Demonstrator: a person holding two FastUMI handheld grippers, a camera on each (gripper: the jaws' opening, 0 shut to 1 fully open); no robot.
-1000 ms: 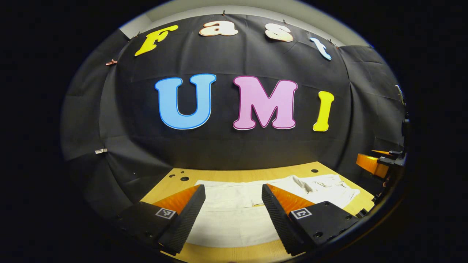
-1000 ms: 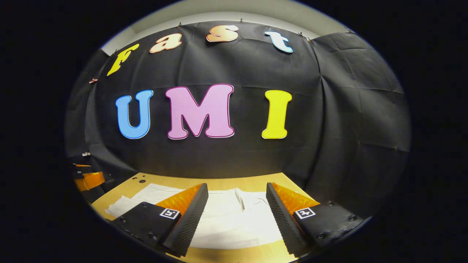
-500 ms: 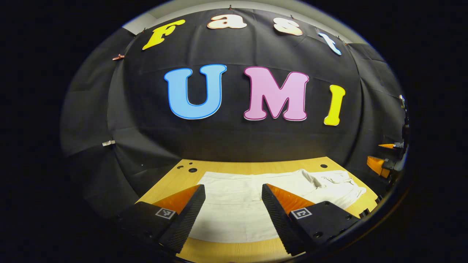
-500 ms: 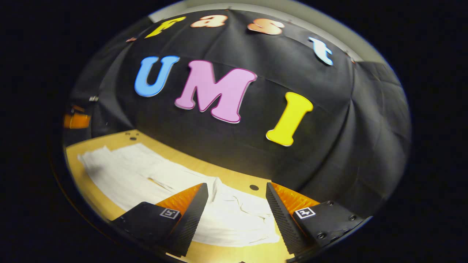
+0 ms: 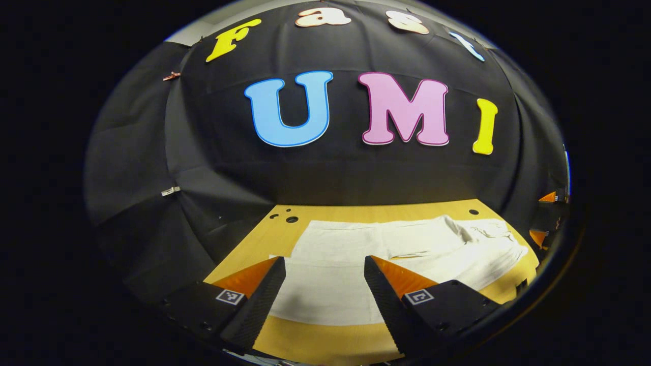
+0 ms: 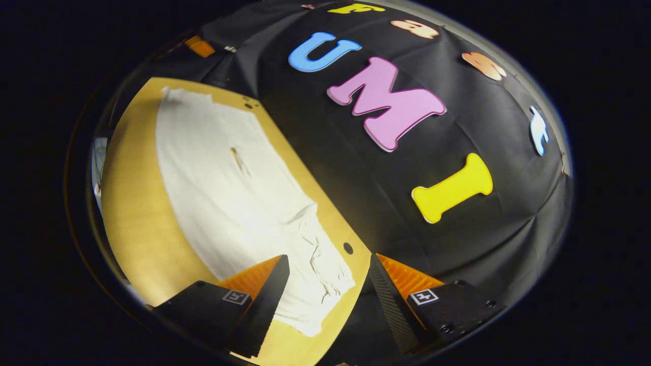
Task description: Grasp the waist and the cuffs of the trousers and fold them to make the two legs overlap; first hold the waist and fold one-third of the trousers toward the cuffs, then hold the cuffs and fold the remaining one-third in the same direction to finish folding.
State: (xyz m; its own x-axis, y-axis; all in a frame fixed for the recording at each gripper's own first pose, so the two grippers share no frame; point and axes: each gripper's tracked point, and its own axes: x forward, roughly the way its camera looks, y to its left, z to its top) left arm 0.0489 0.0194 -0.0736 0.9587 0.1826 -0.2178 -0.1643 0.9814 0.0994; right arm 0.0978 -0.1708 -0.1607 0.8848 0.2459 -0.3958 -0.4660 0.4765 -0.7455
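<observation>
On the wooden desk (image 5: 325, 340), limp white cloth trousers (image 5: 356, 264): pinch hems with both gaping, empty claws, left claw (image 5: 324, 290) and right claw (image 6: 329, 290).

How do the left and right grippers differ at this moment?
The left gripper hangs level over the trousers near their plain end; the right gripper is rolled sideways at the rumpled end, one finger beyond the table edge. Both are open, holding nothing.

Left gripper (image 5: 324, 264) and right gripper (image 6: 329, 262) spread wide
</observation>
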